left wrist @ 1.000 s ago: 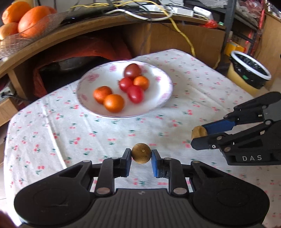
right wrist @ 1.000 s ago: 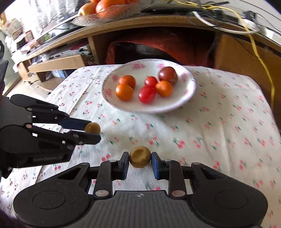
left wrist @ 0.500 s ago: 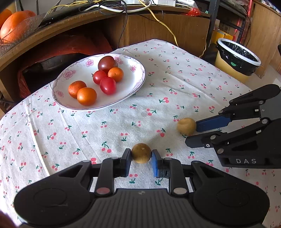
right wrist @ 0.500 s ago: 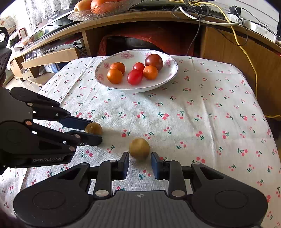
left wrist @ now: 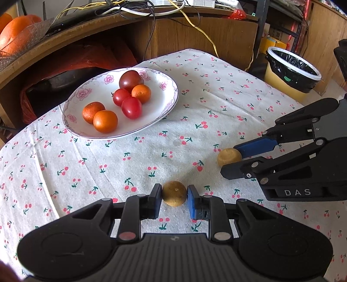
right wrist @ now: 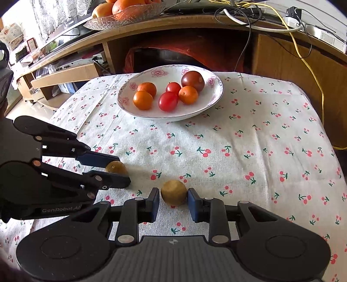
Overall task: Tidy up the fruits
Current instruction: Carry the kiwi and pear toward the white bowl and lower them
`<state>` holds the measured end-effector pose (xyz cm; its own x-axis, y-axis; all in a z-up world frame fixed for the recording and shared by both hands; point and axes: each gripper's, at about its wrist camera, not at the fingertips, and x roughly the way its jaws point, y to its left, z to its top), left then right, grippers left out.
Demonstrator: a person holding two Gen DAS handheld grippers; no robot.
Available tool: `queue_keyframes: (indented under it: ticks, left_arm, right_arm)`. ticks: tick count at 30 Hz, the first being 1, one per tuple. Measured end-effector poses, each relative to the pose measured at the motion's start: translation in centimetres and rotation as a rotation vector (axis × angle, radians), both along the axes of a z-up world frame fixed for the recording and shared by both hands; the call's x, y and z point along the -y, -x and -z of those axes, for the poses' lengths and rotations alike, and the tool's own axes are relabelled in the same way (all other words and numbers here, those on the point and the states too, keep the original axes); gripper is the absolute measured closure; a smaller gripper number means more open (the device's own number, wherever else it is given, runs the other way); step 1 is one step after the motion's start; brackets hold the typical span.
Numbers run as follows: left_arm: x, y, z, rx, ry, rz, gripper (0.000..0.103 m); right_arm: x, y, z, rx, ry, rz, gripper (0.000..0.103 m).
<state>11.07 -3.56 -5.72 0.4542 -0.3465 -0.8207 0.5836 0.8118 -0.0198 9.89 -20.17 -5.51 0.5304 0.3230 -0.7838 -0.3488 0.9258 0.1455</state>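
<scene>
A white flowered plate (left wrist: 164,104) (right wrist: 212,102) holds several small oranges and tomatoes near the far side of the cherry-print tablecloth. A small brown fruit (left wrist: 174,193) lies on the cloth between the fingers of my left gripper (left wrist: 174,196), with small gaps on both sides; the gripper is open. It shows in the right wrist view too (right wrist: 116,167). A second brown fruit (right wrist: 174,192) (left wrist: 228,156) lies on the cloth between the fingers of my right gripper (right wrist: 173,198), which is open with clear gaps.
A wooden desk (right wrist: 195,28) with cables and a glass bowl of oranges (right wrist: 128,8) stands behind the table. A lined yellow bin (left wrist: 290,71) stands past the table's right edge. The two grippers are close side by side near the front edge.
Both grippers have lowered and drawn back from the plate, set their brown fruits on the cloth and opened; the left one let go last.
</scene>
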Motion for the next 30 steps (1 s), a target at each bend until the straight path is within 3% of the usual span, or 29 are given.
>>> queue_keyframes:
  ticks: [15,30]
  left_arm:
    - [0.2,0.0,-0.2,0.021,-0.046,-0.002,0.07]
    - [-0.4,-0.7,-1.0,0.054,-0.044,-0.024,0.07]
  right_arm:
    - [-0.6,-0.6,-0.1,0.005,0.01,-0.01,0.081]
    - [-1.7,-1.3,-0.3,0.013,-0.002,-0.032,0.081]
